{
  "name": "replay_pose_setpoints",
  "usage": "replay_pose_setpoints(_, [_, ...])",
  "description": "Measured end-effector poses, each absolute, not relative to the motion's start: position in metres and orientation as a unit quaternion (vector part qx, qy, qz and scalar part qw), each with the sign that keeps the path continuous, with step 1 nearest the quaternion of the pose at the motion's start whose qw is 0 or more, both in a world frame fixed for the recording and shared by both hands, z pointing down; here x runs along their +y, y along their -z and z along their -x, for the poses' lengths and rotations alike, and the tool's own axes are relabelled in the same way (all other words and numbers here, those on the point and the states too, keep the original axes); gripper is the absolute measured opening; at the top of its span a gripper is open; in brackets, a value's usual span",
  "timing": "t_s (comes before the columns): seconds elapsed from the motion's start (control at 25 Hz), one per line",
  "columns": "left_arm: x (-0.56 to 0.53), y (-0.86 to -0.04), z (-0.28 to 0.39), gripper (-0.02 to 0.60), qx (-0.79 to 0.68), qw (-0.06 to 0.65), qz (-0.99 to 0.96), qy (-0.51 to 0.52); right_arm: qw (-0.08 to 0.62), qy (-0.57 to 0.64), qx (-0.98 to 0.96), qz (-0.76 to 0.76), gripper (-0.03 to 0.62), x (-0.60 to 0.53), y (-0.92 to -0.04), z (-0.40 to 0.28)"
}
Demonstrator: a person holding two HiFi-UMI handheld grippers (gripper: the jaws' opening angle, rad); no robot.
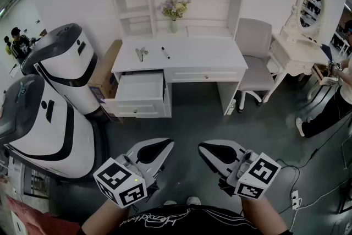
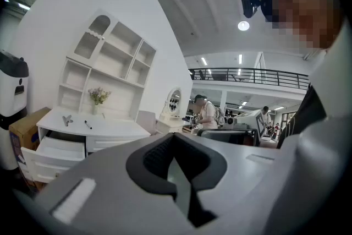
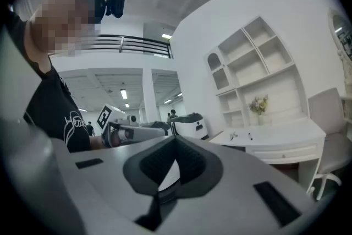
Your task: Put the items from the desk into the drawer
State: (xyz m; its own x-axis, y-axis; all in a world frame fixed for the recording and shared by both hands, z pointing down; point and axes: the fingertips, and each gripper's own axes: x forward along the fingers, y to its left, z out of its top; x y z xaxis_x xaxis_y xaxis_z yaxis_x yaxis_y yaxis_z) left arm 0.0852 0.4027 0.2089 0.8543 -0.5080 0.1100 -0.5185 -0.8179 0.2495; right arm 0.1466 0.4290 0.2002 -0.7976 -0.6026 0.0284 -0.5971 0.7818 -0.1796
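Observation:
A white desk (image 1: 181, 55) with a hutch stands across the floor, far from both grippers. On its top lie a small metal clip (image 1: 141, 53) and a dark pen (image 1: 165, 52). The desk's left drawer (image 1: 140, 88) is pulled out and looks empty. My left gripper (image 1: 165, 143) and right gripper (image 1: 204, 147) hang low by my body, level, both shut with nothing in them. In the left gripper view the clip (image 2: 67, 119) and pen (image 2: 87, 124) show small above the drawer (image 2: 52, 152). The right gripper view shows the desk (image 3: 275, 134) at the right.
A vase of flowers (image 1: 174, 11) stands at the back of the desk. A grey chair (image 1: 254, 58) sits at its right, then a white vanity table (image 1: 300, 52) and a person (image 1: 338, 93). Two white robots (image 1: 60, 63) and a cardboard box (image 1: 105, 71) stand left.

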Motion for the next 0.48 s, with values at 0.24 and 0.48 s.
replay_pose_setpoints(0.24, [0.403, -0.207, -0.093, 0.008, -0.271, 0.133, -0.953, -0.019, 0.013, 0.091, 0.944, 0.318, 0.008, 0.428, -0.201, -0.154])
replay_pose_setpoints(0.48, [0.404, -0.203, -0.102, 0.008, -0.272, 0.132, -0.953, -0.018, 0.012, 0.09, 0.944, 0.318, 0.006, 0.427, -0.199, -0.162])
